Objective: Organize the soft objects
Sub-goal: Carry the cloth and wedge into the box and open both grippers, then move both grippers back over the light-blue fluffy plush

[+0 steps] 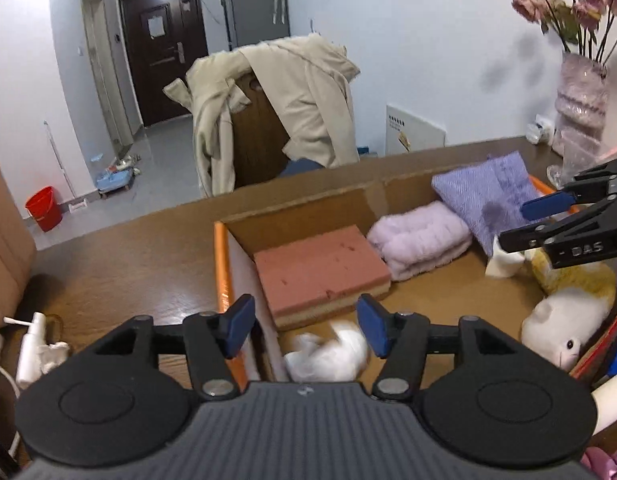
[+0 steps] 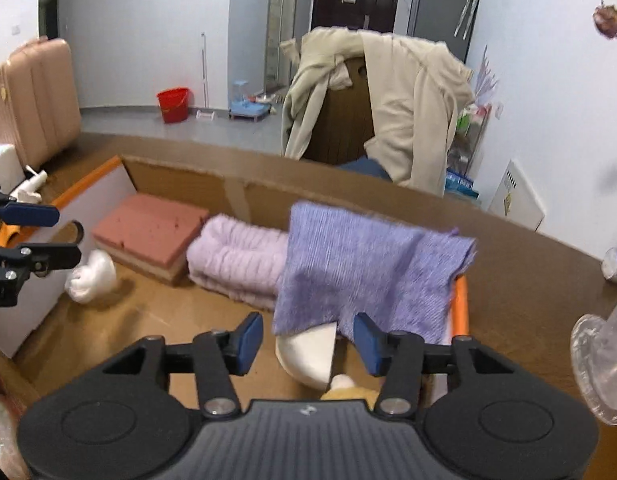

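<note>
Plush toy only in left view, suitcase only in right, both grippers parted, empty.

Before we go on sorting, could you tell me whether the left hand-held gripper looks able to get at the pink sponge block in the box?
Probably yes. The left hand-held gripper stands open and empty, and the sponge block lies just ahead with its top bare; only the box wall beside it crowds one finger.

Brown wooden surface carried an open cardboard box (orange-edged), a white spray bottle and a glass vase.
</note>
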Tool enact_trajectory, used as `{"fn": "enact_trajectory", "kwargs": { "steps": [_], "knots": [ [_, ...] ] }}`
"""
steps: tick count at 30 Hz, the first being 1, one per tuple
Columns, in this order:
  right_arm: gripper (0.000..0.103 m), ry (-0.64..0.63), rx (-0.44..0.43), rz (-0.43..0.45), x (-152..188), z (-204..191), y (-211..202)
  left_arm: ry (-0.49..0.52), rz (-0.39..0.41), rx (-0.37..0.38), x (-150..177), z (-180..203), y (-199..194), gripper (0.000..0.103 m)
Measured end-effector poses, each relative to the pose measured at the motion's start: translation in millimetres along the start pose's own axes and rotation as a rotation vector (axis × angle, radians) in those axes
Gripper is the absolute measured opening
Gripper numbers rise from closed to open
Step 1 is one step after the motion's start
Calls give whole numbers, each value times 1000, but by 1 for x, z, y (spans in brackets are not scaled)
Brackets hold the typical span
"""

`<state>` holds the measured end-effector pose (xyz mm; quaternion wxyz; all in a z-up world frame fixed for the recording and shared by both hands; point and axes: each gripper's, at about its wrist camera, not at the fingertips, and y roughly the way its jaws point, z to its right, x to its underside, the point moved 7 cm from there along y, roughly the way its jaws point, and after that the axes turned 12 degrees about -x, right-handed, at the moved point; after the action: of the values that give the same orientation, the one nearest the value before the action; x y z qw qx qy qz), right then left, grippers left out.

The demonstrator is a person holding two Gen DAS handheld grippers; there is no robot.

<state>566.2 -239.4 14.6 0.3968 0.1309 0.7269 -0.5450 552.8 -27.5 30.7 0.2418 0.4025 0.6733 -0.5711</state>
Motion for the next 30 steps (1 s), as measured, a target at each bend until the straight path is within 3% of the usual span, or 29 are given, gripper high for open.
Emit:
{"fn": "enact_trajectory", "kwargs": {
  "steps": [8,14,21,26,30],
  "knots": [
    [53,-67,6,142,-12,-23,-97,-67,103,-42,-12,-32,-90,69],
    [60,-117,-19,275,15,-60,-187,-115,226,-25,11,-39,-196,84],
    [68,-170,-81,371,92,-114,-257,-156,315,-24,87,-25,-291,97],
    [74,-203,-104,429,158,-155,-286,-231,271,-20,154,-21,-325,99],
    [76,-161,-137,426,212,-179,-294,-274,225,-13,200,-17,-339,100]
  ]
}}
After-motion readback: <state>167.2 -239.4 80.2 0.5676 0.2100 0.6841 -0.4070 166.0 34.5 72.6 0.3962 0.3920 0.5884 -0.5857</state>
